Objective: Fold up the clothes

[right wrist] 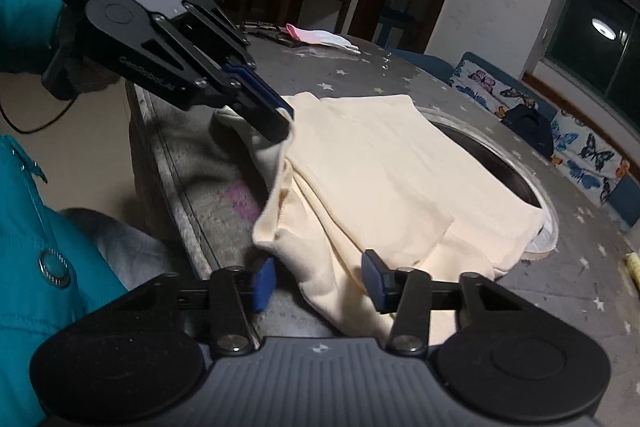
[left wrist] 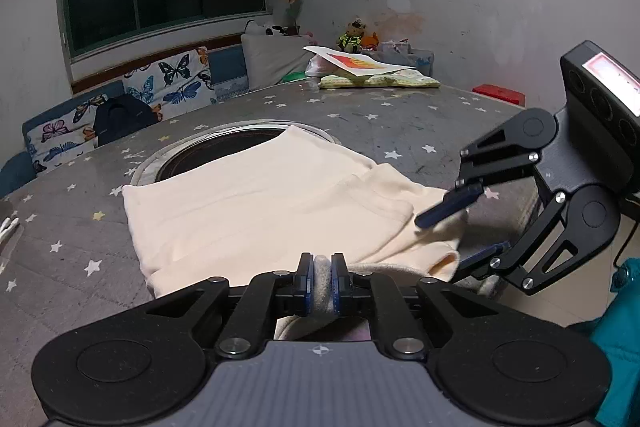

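We have the cream garment (left wrist: 260, 195) spread on the star-patterned table (left wrist: 400, 115), partly covering the round recess (left wrist: 224, 143), its long axis running away from us. Our left gripper (left wrist: 323, 281) is pinched tight on the near hem. Our right gripper (right wrist: 318, 277) stands wide, its pads on either side of a bunched fold, perhaps a sleeve, at the near right corner, so it is the nearer one for the next grasp.

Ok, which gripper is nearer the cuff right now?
Right. The right gripper is open, with its fingers on either side of the cloth right at the cuff. The left gripper is shut on the garment further along its near edge.
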The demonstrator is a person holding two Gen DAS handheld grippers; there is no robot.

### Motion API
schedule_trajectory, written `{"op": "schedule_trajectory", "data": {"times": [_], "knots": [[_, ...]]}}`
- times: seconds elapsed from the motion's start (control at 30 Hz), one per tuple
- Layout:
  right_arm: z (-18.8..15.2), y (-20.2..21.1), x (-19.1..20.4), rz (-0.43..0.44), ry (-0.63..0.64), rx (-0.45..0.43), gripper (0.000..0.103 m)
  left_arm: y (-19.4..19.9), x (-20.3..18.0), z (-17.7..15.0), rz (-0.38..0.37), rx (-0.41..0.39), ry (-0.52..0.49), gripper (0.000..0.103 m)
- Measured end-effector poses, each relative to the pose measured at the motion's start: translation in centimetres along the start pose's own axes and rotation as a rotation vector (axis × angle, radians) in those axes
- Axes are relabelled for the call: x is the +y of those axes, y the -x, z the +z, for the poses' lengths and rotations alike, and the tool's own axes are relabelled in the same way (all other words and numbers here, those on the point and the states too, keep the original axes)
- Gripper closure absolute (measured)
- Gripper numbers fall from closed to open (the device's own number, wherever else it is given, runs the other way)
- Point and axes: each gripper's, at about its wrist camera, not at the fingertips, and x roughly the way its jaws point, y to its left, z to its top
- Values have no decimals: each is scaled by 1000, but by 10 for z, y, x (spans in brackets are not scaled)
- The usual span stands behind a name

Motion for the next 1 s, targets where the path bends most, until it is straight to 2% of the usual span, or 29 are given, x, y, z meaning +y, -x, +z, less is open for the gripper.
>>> {"op": "schedule_trajectory", "data": {"times": [0.03, 0.13, 0.2, 0.27, 0.3, 0.33, 0.4, 0.53, 0.77, 0.8, 0.83, 0.93, 1.0], "knots": [[1, -2, -2, 10, -16, 1, 76, -1, 2, 0, -3, 2, 6, 93], [6, -4, -15, 45, -97, -6, 85, 1, 6, 0, -13, 3, 20, 89], [9, -4, -25, 51, -146, -9, 87, 6, 6, -2, -9, -1, 9, 87], [12, -4, -33, 55, -181, -17, 88, 13, 5, -5, -7, -7, -9, 78], [13, -4, -40, 59, -206, -22, 88, 16, 4, -7, -2, -9, -19, 65], [14, -5, -43, 62, -218, -23, 88, 20, 3, -8, 4, -12, -28, 58], [16, -6, -51, 65, -242, -29, 88, 24, 1, -13, 6, -8, -44, 57], [18, -9, -58, 67, -258, -28, 88, 25, -4, -23, 33, 15, -96, 48], [19, -13, -61, 61, -270, -28, 88, 7, -11, -32, 99, 35, -221, 49], [19, -13, -62, 61, -273, -29, 88, 5, -13, -33, 108, 37, -245, 56], [18, -13, -62, 61, -275, -29, 88, 2, -14, -35, 117, 40, -268, 68], [16, -14, -60, 66, -285, -24, 87, -3, -14, -38, 113, 47, -272, 87], [15, -14, -59, 70, -288, -20, 83, -3, -12, -38, 112, 41, -252, 89]]}}
